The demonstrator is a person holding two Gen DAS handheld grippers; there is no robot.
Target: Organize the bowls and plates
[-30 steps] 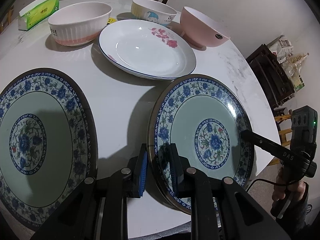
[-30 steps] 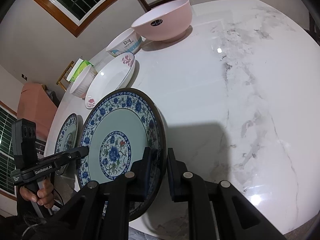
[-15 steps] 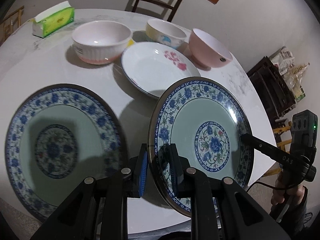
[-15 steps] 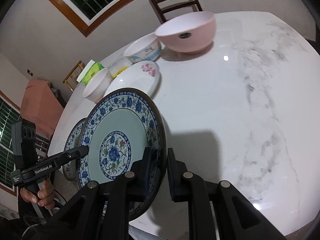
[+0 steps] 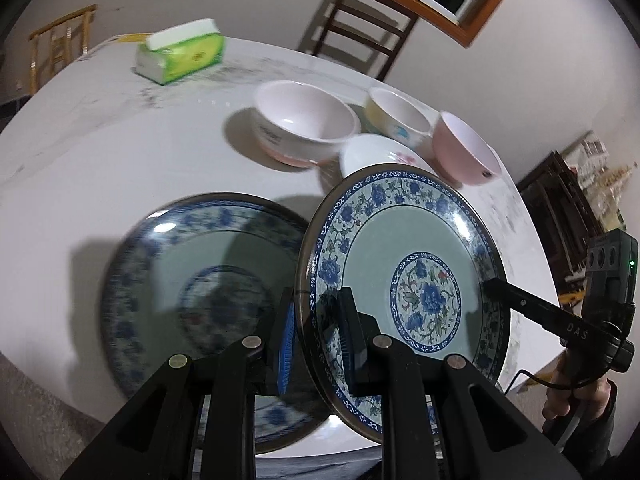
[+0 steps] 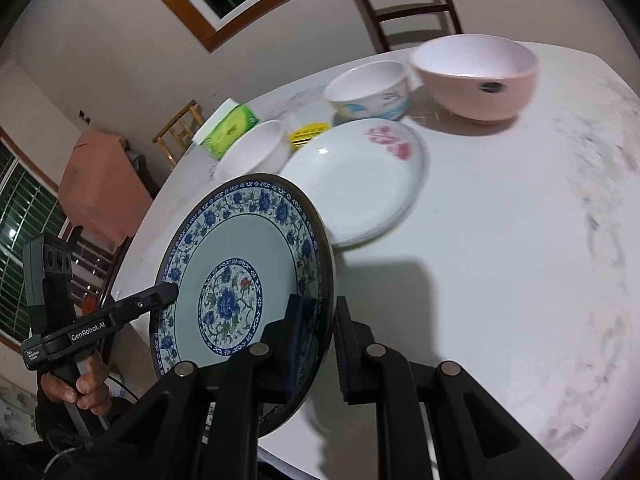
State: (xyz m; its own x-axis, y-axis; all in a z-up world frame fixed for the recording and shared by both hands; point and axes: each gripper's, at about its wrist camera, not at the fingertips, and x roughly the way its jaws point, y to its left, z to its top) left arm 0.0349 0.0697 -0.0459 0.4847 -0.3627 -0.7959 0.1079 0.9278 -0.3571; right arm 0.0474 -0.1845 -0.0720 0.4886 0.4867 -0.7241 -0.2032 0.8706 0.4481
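Observation:
Both grippers hold one blue-patterned plate [image 5: 416, 280] by opposite rim edges, lifted and tilted above the table. My left gripper [image 5: 316, 332] is shut on its left rim; my right gripper [image 6: 320, 340] is shut on its right rim, where the plate [image 6: 236, 280] also shows. A second matching blue plate [image 5: 200, 280] lies flat on the table, below and left of the held one. A white plate with pink flowers [image 6: 360, 176], a ribbed white bowl [image 5: 304, 128], a small yellow-and-white bowl [image 5: 396, 120] and a pink bowl [image 6: 476, 76] stand further back.
The round white marble table [image 6: 520, 260] has its edge near both grippers. A green tissue pack [image 5: 180, 54] lies at the far side. A wooden chair [image 5: 360, 28] stands behind the table. A yellow label [image 6: 308, 136] lies between the bowls.
Both grippers have lifted the held plate higher and carried it left, so it now overlaps the flat blue plate. The bowls and the flower plate have not moved.

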